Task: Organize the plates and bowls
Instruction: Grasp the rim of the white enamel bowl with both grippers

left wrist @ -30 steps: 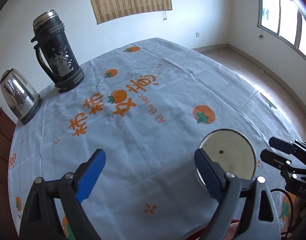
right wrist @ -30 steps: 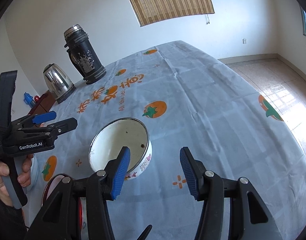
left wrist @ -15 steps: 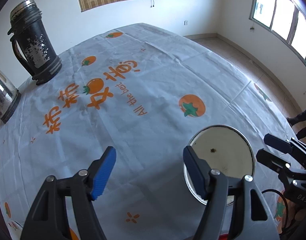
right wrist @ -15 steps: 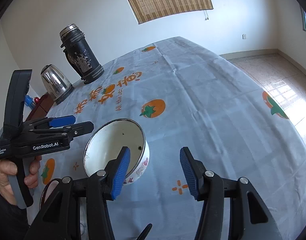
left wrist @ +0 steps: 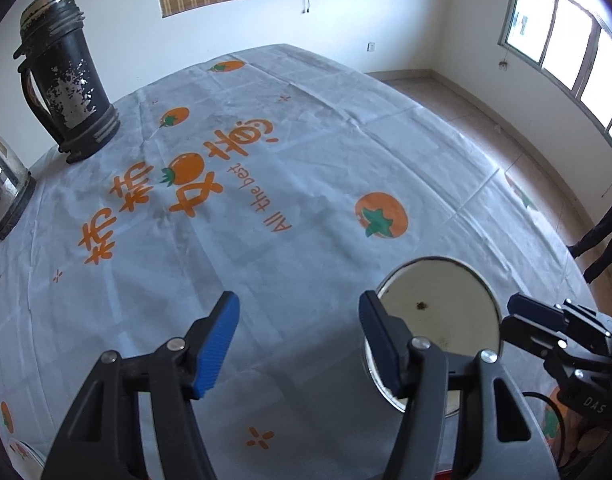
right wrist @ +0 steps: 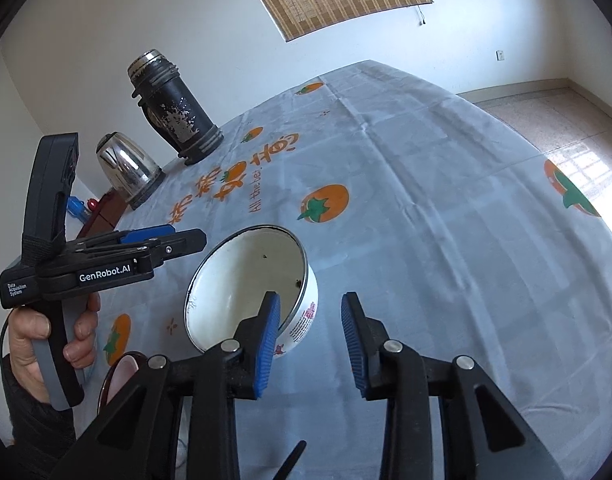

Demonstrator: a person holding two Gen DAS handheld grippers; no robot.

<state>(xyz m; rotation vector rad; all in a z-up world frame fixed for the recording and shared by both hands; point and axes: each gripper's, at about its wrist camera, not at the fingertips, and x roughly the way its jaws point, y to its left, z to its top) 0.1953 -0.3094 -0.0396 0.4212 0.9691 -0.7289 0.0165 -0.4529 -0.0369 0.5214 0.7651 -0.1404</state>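
A white enamel bowl (left wrist: 438, 316) with a dark rim stands on the table; it also shows in the right wrist view (right wrist: 245, 280). My left gripper (left wrist: 297, 340) is open and empty, with its right finger over the bowl's left rim. My right gripper (right wrist: 310, 340) is open and empty, with its left finger in front of the bowl's near right wall. A red-rimmed dish (right wrist: 119, 372) lies at the table's near edge, partly hidden by my right gripper. The left gripper also shows in the right wrist view (right wrist: 185, 240), to the left of the bowl.
A black thermos (left wrist: 65, 88) and a steel kettle (right wrist: 127, 168) stand at the far left of the table. The tablecloth (left wrist: 306, 152) is pale blue with orange fruit prints. Bare floor (left wrist: 506, 128) lies beyond the table's right edge.
The left gripper has moved toward the bowl and closer to the right gripper. The right gripper has come slightly nearer the bowl. Both stay open.
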